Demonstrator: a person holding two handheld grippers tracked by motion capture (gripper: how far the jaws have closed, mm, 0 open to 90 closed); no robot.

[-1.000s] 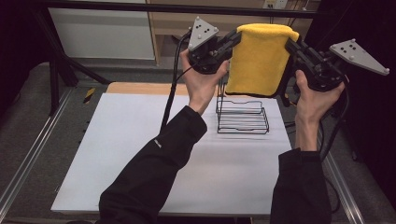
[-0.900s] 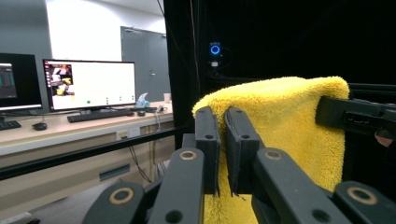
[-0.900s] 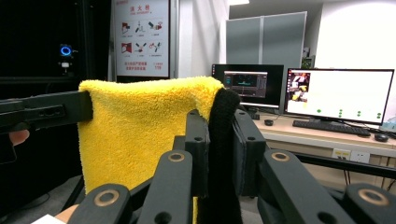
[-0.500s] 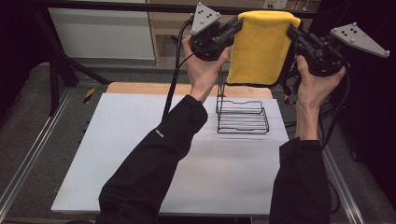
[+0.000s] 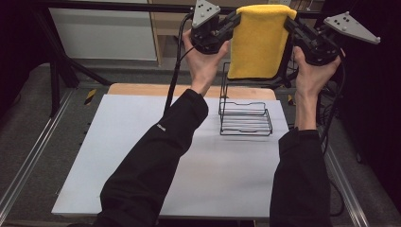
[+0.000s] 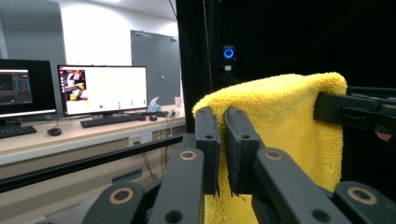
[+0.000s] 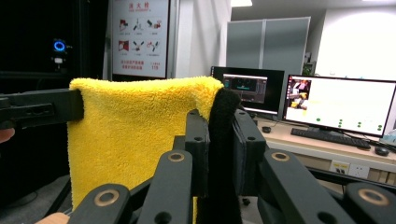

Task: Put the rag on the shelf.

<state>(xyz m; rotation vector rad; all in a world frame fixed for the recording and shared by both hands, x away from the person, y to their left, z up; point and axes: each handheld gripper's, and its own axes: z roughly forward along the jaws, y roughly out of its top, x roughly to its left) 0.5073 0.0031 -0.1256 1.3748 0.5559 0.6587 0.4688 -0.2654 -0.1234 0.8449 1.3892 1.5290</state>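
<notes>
A yellow towel [image 5: 259, 41] hangs stretched between the two tools, held up high above the far edge of the tabletop [image 5: 142, 156]. The left tool [image 5: 235, 20] has its jaws pinched tight on the towel's top left corner — in the left tool's own view the two black jaws stand almost together with the fluffy yellow edge [image 6: 280, 135] caught between them. The right tool [image 5: 289, 22] grips the opposite top corner the same way; in its view the jaws are closed on a folded edge of the cloth [image 7: 140, 135] that looks dark in shadow, and the rest of the towel spreads away towards the other tool's jaw.

The towel hangs flat and upright, folded over along its top edge, its lower edge free in the air. Below it and a little nearer the person, a black wire rack [image 5: 245, 118] stands on the white tabletop, well apart from the cloth. Both forearms — in black sleeves — reach up from the near side.
</notes>
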